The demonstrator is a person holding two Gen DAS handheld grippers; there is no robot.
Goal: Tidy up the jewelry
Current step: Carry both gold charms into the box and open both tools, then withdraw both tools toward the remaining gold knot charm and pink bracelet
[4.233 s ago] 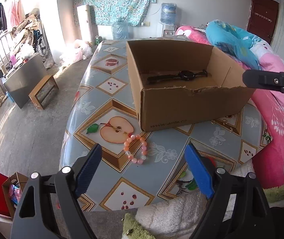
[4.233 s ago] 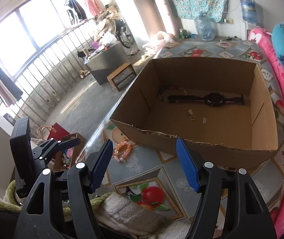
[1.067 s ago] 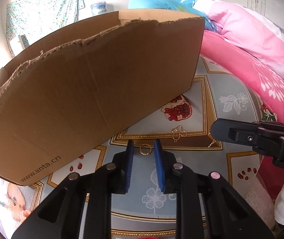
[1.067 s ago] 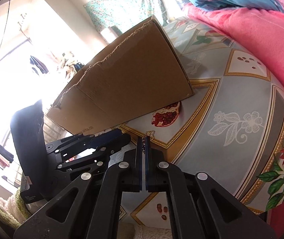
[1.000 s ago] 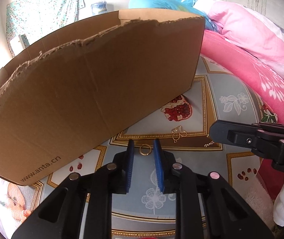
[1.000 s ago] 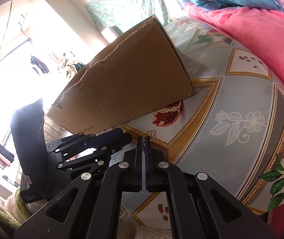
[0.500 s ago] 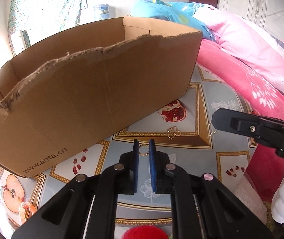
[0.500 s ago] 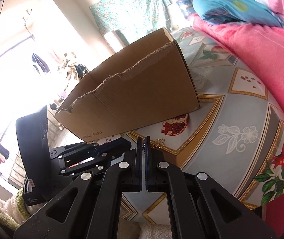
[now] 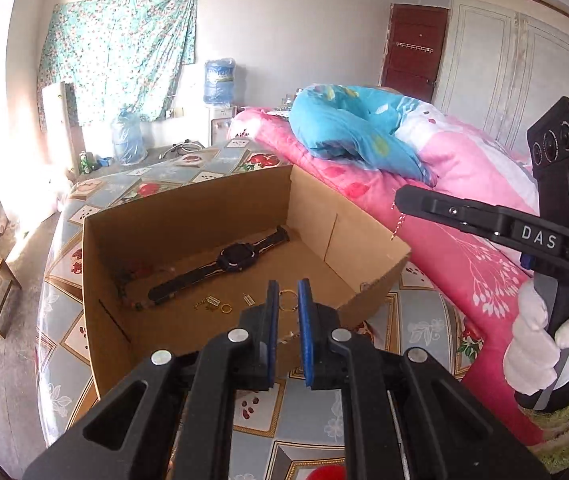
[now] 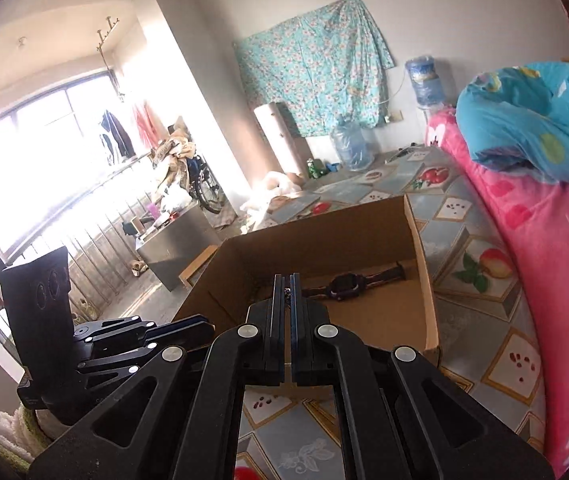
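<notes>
Now | my left gripper — jaws clenched on gold ring above cardboard box | my right gripper — jaws clamped on thin gold chain | watch inside box

Both grippers are up off the table now, high enough to look down into the cardboard box where a second ago only its outer wall showed. The left gripper, whose jaws have just been closing, carries the gold ring off the cloth. The right gripper lifts a thin chain, dangling beside the box's right wall.
</notes>
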